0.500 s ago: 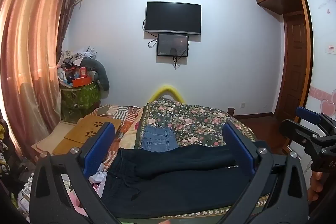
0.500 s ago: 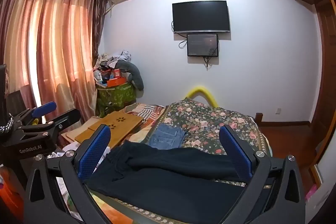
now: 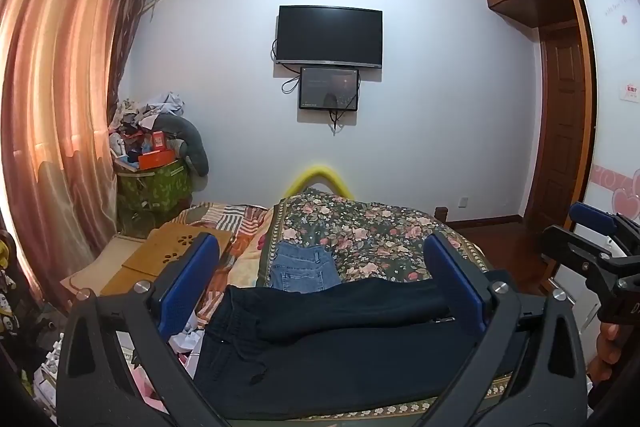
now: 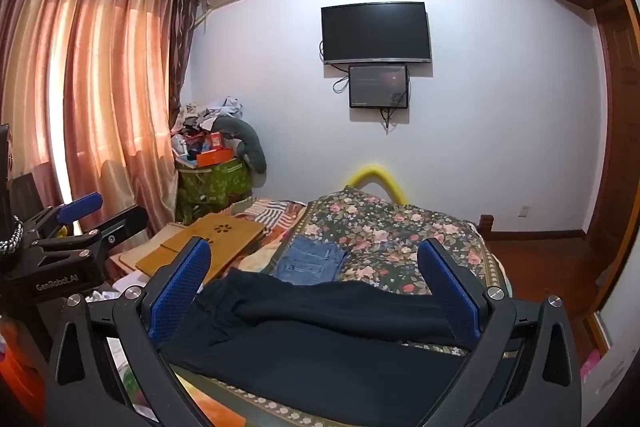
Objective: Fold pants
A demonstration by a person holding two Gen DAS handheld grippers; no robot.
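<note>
Both tongs were held spread wide above the near edge of the bed, nothing gripped between their blue pads: the left tongs (image 3: 320, 279) and the right tongs (image 4: 314, 277) were each pointed slightly downward toward the far wall. In the right wrist view the left tongs were also seen from the side at the left margin, and in the left wrist view the right tongs appeared at the right margin, with fingers of the hand (image 3: 608, 343) that carried them seen below.

A bed (image 3: 372, 231) covered with a floral spread was seen filling the lower middle of both views. Dark pants (image 3: 344, 351) were laid across its near edge, the waistband toward the near left corner and one leg draped over the other toward the right. Folded blue jeans (image 3: 302, 267) were placed just beyond the pants, near the left edge of the floral spread. A wooden lap tray (image 4: 216, 239) was seen further left, beside a striped blanket (image 4: 276, 211).
</note>
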